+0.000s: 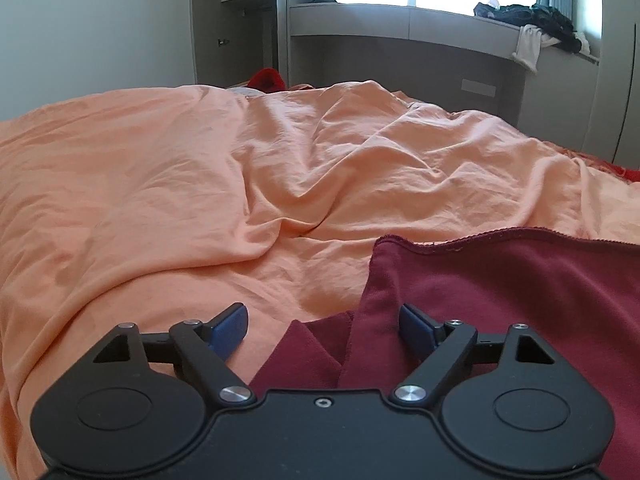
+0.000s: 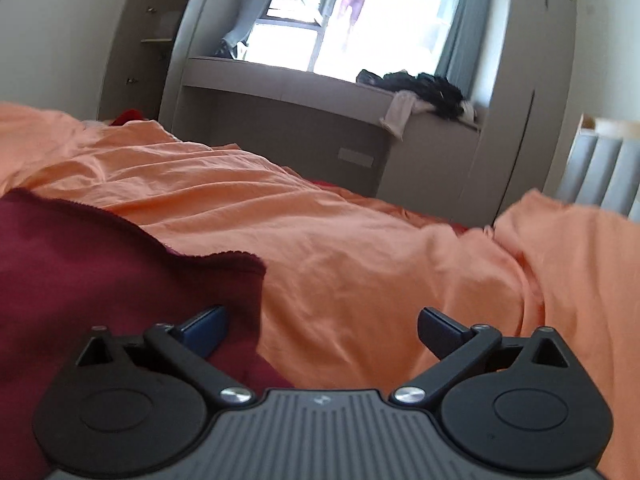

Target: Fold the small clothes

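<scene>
A dark red garment lies flat on the orange bedsheet, at the lower right of the left wrist view. My left gripper is open, low over the garment's left edge, where a folded flap sits between the jaws. In the right wrist view the same garment fills the lower left. My right gripper is open over its right edge, left finger above the cloth, right finger above the sheet.
The sheet is rumpled, with ridges across the middle. Beyond the bed stand a grey window bench with a pile of dark clothes, a wardrobe with shelves, and a red item at the far bed edge.
</scene>
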A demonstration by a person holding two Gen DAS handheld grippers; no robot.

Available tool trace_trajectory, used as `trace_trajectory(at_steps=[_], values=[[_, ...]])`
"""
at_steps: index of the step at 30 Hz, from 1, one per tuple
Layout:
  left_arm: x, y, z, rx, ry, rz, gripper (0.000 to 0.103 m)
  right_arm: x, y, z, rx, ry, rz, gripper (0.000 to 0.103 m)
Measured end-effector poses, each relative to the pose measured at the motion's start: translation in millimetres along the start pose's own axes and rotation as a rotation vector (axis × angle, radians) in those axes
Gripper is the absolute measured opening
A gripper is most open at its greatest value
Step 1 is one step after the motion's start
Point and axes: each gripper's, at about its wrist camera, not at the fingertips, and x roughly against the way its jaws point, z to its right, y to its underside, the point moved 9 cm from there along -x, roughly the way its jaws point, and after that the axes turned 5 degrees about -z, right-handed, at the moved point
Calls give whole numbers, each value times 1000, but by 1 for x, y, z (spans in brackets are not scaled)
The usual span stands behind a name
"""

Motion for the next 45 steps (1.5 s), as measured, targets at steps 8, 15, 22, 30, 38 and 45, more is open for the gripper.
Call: trace_trajectory(at_steps=[8,15,22,30,38,45], values=[[23,-6,1,1,50,102,102,18,-1,21,-45,20,45,103],[53,-5,1,-1,78,177,102,54,-6,32,-120,36,101,103],[102,6,6,0,146,297,102,101,-14,-2,-151,-74,206,103],[142,39,12,1,211,348,102,156,-15,-54,-111,-201,310,103],[181,76,-4,158,289,324,102,182,-2,-95,-70,-289,345,103],[194,106,-20,167,170,381,102,175,17,-119,-60,-293,271,103]])
